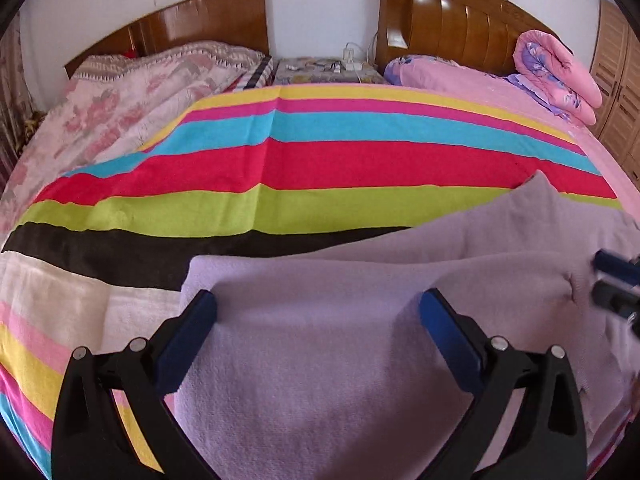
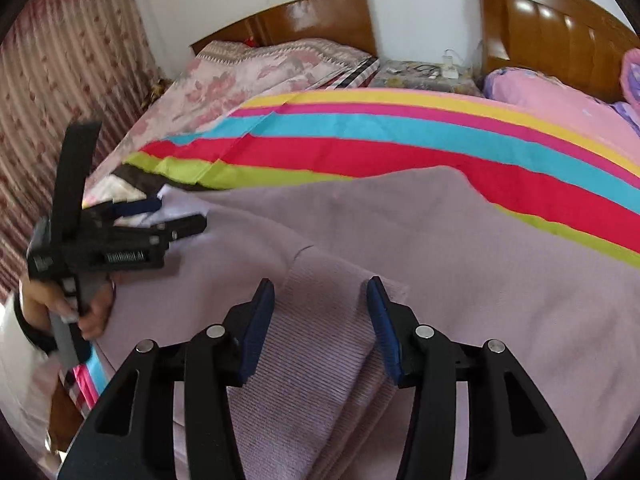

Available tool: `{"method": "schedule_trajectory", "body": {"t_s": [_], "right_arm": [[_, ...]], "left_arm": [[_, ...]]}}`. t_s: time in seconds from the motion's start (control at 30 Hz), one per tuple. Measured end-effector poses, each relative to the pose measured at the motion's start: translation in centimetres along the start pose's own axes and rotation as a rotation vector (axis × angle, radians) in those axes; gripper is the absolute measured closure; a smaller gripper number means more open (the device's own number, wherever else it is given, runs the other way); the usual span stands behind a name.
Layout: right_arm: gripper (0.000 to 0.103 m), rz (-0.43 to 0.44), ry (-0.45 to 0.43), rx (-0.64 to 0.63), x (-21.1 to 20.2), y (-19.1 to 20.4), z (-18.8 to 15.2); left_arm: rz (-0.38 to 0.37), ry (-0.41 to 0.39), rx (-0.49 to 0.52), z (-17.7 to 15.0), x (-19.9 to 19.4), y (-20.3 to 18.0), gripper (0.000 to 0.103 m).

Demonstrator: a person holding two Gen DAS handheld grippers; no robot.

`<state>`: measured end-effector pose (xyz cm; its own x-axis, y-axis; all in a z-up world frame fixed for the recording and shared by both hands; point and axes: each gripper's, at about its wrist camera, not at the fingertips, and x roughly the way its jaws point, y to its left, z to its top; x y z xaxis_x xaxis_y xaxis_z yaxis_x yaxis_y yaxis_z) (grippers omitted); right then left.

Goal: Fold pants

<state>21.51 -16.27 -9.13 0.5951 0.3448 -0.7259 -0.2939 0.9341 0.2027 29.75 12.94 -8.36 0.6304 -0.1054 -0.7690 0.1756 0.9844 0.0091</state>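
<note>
Nearest the left wrist camera, the left gripper (image 1: 318,308) hangs with its jaws spread wide, the blue pads (image 1: 450,336) clear of any cloth, and the lilac pants (image 1: 320,360) fill the whole gap between them and run on under both fingers. In the right wrist view the right gripper (image 2: 320,304) is likewise parted, though less widely, and a ribbed band of the pants (image 2: 316,360), likely the waistband or a cuff, lies between its jaws without being pinched. The pants are spread flat on the striped sheet (image 1: 280,168), with a folded edge just ahead of the left jaws and a raised corner further off to their right. To the left of the right jaws, the left gripper (image 2: 176,220) shows from the side, held by a hand (image 2: 92,312) at the edge of the pants. Beyond both jaws the striped sheet runs away across the bed. Further still lie a floral quilt (image 1: 120,108) ahead to the left and a rolled pink duvet (image 1: 556,72) ahead to the right, with two wooden headboards (image 1: 460,16) against the far wall.
</note>
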Motion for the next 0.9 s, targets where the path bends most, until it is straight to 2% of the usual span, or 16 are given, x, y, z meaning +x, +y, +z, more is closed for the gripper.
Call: {"method": "schedule_trajectory", "body": {"t_s": [0.03, 0.1, 0.17, 0.2, 0.23, 0.3, 0.33, 0.4, 0.5, 0.57, 0.63, 0.7, 0.77, 0.9], "right_arm": [[0.053, -0.037, -0.031, -0.003, -0.9, 0.3, -0.3], [0.048, -0.019, -0.057, -0.010, -1.6, 1.5, -0.6], [0.040, 0.015, -0.051, -0.057, -1.6, 3.0, -1.4], [0.035, 0.007, -0.034, -0.101, -1.5, 3.7, -2.2], [0.033, -0.011, -0.021, -0.131, -1.2, 4.2, -2.6], [0.032, -0.095, 0.038, -0.171, 0.2, 4.7, -3.7], [0.032, -0.107, 0.038, -0.153, 0.3, 4.5, -4.0], [0.031, -0.118, -0.003, -0.117, -0.7, 4.9, -4.2], [0.030, -0.134, -0.096, -0.201, -2.6, 7.1, -4.8], [0.026, -0.112, -0.104, -0.252, -3.0, 8.2, -5.5], [0.025, -0.093, -0.058, -0.290, -2.3, 8.8, -6.1], [0.025, -0.103, 0.015, -0.267, -0.7, 8.1, -6.8], [0.024, -0.060, -0.001, -0.203, -1.1, 6.9, -6.8], [0.023, -0.054, 0.004, -0.212, -1.7, 6.4, -7.1]], "left_arm": [[0.007, -0.008, -0.005, -0.1, -0.2, 0.0, 0.001], [0.023, -0.021, -0.019, 0.0, -0.3, 0.1, 0.001], [0.022, -0.029, -0.034, -0.1, -0.6, 0.5, 0.001], [0.021, -0.033, -0.041, -0.2, -0.8, 0.4, 0.001], [0.019, -0.037, -0.049, -0.2, -0.9, 0.5, 0.001], [0.005, -0.041, -0.071, -0.2, -1.0, 1.0, 0.001], [0.002, -0.043, -0.078, -0.3, -1.0, 1.1, 0.001], [0.002, -0.044, -0.084, -0.3, -1.0, 1.4, 0.001], [0.003, -0.046, -0.084, -0.3, -1.1, 1.4, 0.001], [0.006, -0.049, -0.085, -0.3, -1.0, 1.5, 0.001], [0.009, -0.050, -0.090, -0.2, -1.0, 1.5, 0.001], [0.011, -0.052, -0.094, -0.3, -1.0, 1.6, 0.001], [0.015, -0.055, -0.101, -0.4, -1.1, 1.5, 0.001], [0.030, -0.057, -0.121, -0.4, -1.1, 2.0, 0.001]]}}
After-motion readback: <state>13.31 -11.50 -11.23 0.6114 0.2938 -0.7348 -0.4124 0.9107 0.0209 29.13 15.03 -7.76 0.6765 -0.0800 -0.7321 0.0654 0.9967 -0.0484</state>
